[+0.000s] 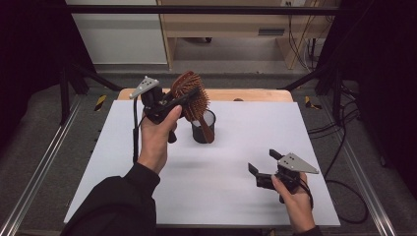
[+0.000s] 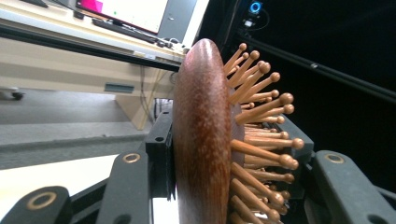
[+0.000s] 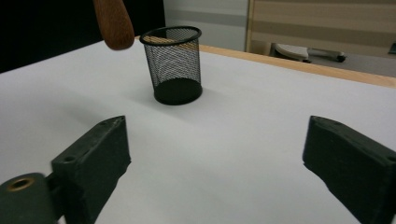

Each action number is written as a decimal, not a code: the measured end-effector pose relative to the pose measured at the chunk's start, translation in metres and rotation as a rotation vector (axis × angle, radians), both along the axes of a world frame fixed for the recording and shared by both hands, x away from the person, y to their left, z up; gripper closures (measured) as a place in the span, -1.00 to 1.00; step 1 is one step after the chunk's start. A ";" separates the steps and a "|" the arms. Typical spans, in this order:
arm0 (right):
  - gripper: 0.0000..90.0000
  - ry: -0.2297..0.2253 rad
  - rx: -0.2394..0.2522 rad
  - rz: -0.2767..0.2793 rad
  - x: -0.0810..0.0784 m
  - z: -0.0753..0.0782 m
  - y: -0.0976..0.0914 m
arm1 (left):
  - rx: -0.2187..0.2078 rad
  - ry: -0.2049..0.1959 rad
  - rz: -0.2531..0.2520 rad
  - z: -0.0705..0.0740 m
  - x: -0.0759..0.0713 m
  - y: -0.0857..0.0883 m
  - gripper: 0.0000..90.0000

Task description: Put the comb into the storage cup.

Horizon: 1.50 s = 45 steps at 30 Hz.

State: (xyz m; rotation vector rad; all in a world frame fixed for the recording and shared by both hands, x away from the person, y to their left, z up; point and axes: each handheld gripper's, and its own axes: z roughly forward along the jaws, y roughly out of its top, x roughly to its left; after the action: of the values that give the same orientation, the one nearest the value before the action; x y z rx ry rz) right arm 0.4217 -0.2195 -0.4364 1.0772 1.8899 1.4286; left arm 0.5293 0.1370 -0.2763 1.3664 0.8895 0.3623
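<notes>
Your left gripper (image 1: pixel 173 104) is clamped on the head of the wooden hairbrush (image 1: pixel 191 92), its handle hanging down beside the mesh cup (image 1: pixel 203 127). Bring the handle tip over the cup's mouth before you lower, and keep the brush upright between the jaws. Your right gripper (image 1: pixel 260 164) stands wide open and empty, well short of the cup; hold it clear.

White table sheet (image 3: pixel 243 140) lies under the right gripper; wooden table edge (image 3: pixel 299 65) beyond it. Wooden desk (image 1: pixel 221 22) and cables (image 1: pixel 300 44) far ahead; monitor (image 2: pixel 135 11) beyond left gripper.
</notes>
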 end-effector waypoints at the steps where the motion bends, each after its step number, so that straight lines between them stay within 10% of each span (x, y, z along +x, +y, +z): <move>1: -0.87 -0.010 -0.014 -0.005 -0.002 -0.001 -0.003 | -0.005 -0.003 0.006 0.001 0.003 0.000 0.13; 17: -0.90 -0.048 0.044 -0.070 0.000 -0.017 -0.021 | -0.001 -0.046 0.057 0.023 0.041 -0.002 0.12; 45: -0.90 -0.046 0.040 -0.056 0.003 -0.018 -0.014 | 0.069 -0.050 0.068 0.008 0.057 -0.007 0.12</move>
State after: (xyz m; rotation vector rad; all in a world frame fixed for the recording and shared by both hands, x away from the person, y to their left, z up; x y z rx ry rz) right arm 0.4243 -0.2335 -0.4547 1.0972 1.7928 1.4528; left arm 0.5862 0.1304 -0.2684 1.3867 0.8912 0.4813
